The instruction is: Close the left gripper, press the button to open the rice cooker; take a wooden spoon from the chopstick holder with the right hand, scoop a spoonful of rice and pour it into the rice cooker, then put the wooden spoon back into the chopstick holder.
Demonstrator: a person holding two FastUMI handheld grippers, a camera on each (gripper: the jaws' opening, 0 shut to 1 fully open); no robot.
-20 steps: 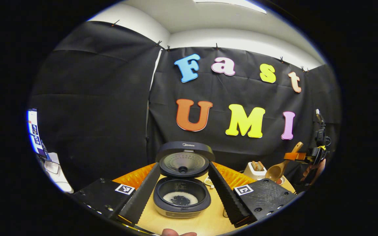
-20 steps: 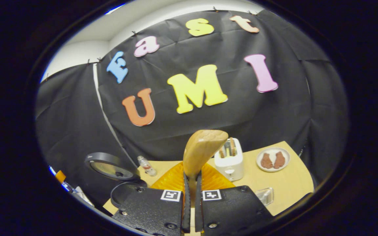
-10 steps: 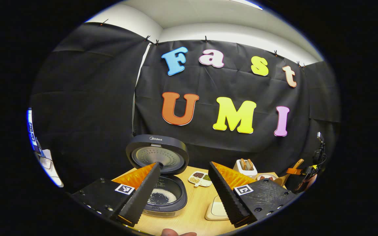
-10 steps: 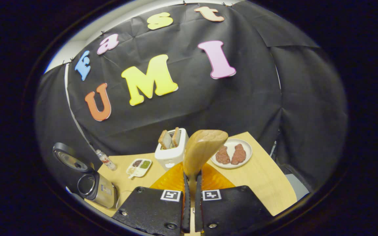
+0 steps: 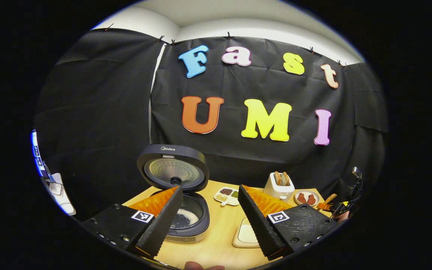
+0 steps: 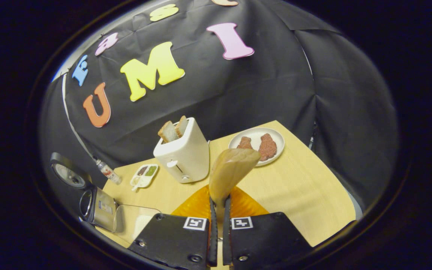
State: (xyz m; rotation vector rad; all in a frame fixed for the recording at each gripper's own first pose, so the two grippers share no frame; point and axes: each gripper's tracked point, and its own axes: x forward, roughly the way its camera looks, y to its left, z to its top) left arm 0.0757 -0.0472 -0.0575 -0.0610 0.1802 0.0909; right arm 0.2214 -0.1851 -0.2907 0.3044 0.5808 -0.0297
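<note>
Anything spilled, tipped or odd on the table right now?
Nothing stands out. The rice cooker stands lid-up with rice inside, the toaster is upright, and the right gripper grips the wooden spoon by its handle. No spilled grains visible.

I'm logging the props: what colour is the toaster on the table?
The toaster is white or cream, clearest in the right gripper view.

On the table [image 6: 306,180], seen in the right gripper view: toaster [image 6: 184,153] at twelve o'clock, bread slices [image 6: 173,129] standing in it; plate [image 6: 256,139] with two meat pieces at two o'clock; divided dish [image 6: 144,175] at ten; bottle [image 6: 107,171] just beyond; open rice cooker [image 6: 96,206] at nine, rice inside.
</note>
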